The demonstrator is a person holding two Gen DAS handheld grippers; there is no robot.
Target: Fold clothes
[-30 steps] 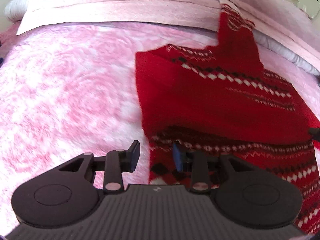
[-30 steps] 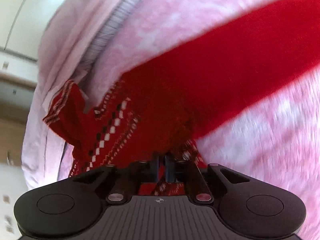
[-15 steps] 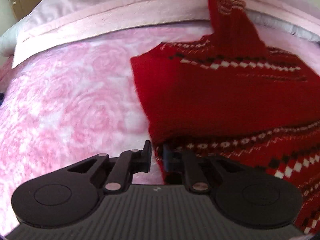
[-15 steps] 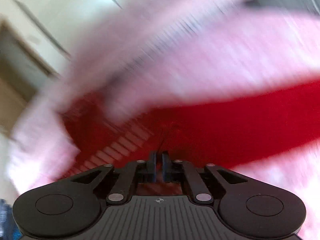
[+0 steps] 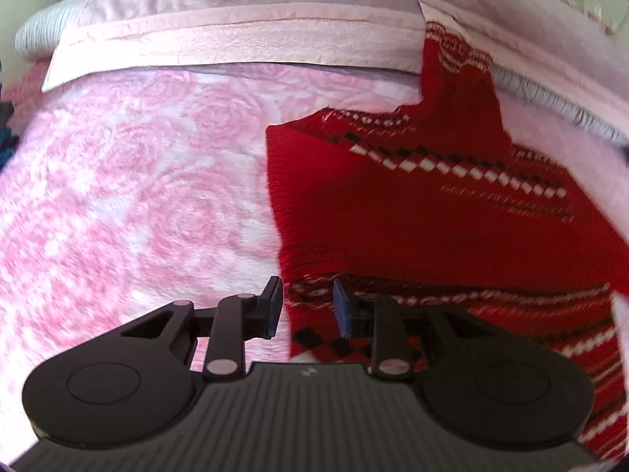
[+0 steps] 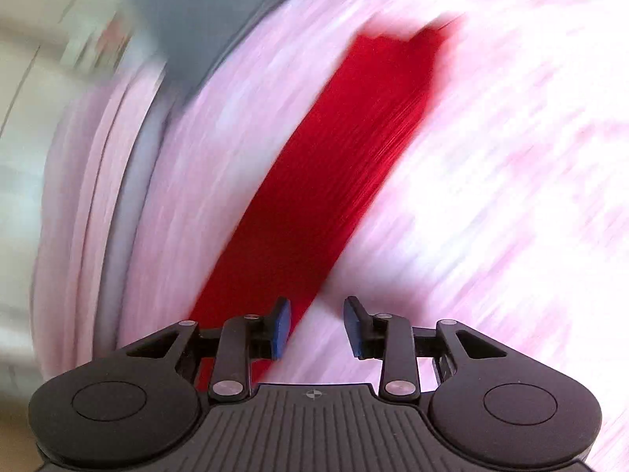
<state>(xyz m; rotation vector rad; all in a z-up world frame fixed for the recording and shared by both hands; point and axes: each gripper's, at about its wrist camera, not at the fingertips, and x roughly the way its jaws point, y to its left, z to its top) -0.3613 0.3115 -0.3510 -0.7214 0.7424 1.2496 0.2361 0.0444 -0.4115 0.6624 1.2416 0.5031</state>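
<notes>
A red knit sweater (image 5: 412,212) with white and black diamond bands lies spread on a pink rose-patterned blanket (image 5: 137,204). One sleeve (image 5: 456,78) reaches up onto the pillows. My left gripper (image 5: 306,306) hovers over the sweater's left hem edge. Its jaws are opening, and the fabric shows below the gap with neither pad pressing on it. The right wrist view is motion-blurred: a red sleeve (image 6: 346,149) runs diagonally across the blanket (image 6: 491,196). My right gripper (image 6: 317,326) is at its near end, jaws opening, with nothing gripped between them.
Pale pink pillows (image 5: 236,35) line the head of the bed beyond the sweater. A grey ribbed edge (image 5: 550,102) shows under the right pillow. The right wrist view has a blurred grey shape (image 6: 204,19) and pale furniture (image 6: 39,90) at the left.
The right gripper let go of the red fabric it held shut and swung quickly sideways, rolling. The left gripper narrowed, then widened again, staying over the hem edge.
</notes>
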